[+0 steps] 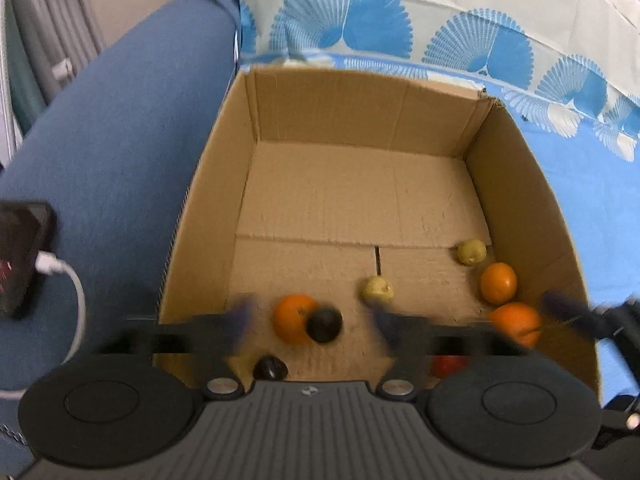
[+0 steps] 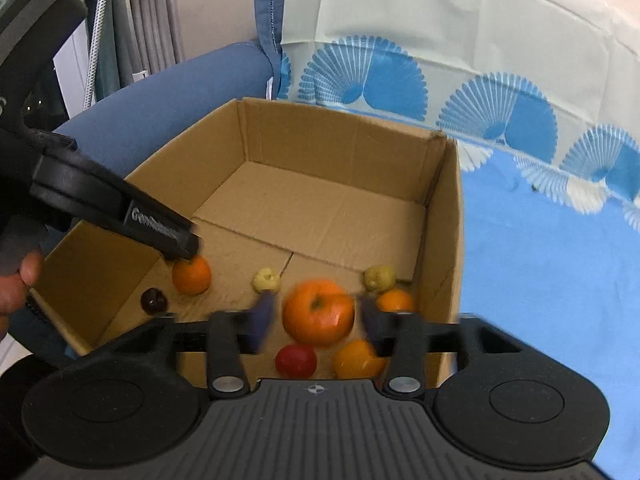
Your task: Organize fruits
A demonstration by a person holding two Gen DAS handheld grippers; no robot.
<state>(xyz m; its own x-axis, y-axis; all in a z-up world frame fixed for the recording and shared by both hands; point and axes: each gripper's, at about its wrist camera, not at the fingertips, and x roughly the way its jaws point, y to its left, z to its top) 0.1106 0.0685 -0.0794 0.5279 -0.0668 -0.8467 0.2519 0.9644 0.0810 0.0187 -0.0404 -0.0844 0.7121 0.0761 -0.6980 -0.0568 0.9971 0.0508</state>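
- Blue fan-print cloth [image 2: 560, 260] covers the surface under a cardboard box [image 1: 360, 120], with a blue cushion [image 1: 112, 152] at frame left; the fruit all lies low in the frame on the box's near floor.
- Right hand-held gripper [image 2: 316, 316]: jaws apart, blurred, flanking a big orange [image 2: 319, 312]; whether the pads touch it I cannot tell.
- Just below it sit a red fruit [image 2: 296, 361] and a second orange [image 2: 358, 358]. I judge the oranges firm, round and prone to roll, so best pinched across the widest part.
- Left hand-held gripper [image 1: 312, 320]: open, empty, over another orange [image 1: 294, 318] and a dark plum [image 1: 324, 325]. The plum is probably light, smooth and easily bruised, wanting a gentle squeeze.
- Farther in lie two small yellow fruits [image 1: 377, 290], likely light.
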